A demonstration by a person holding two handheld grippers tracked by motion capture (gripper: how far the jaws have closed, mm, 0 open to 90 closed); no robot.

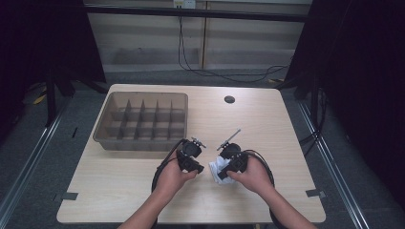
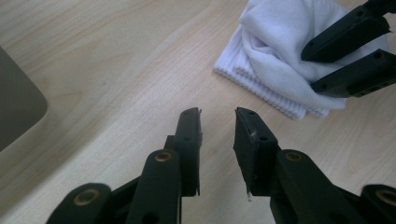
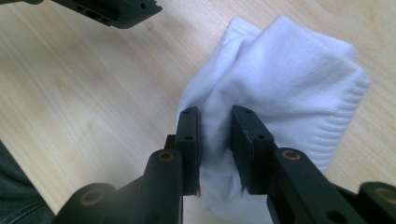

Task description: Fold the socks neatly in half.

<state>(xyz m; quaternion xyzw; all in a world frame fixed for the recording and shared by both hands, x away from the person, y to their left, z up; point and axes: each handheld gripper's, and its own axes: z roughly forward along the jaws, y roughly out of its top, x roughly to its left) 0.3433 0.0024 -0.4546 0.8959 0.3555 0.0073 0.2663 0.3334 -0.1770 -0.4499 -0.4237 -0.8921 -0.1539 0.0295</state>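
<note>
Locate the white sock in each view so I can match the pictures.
High view: the sock lies low and right of centre on the table, at the right hand-held gripper.
Left gripper view: top right.
Right gripper view: centre to right, a fold pinched between the jaws.
Shared landmark: the pale wood table.

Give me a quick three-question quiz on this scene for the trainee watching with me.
1. True or false: the right gripper has a fold of the white sock between its jaws.
2. What lies between the left gripper's jaws: A) the sock, B) nothing but bare table, C) a cable?
3. In the high view, on which side of the table does the brown divided tray sit?

Key: 1 true; 2 B; 3 the left, beyond the left gripper.
</note>
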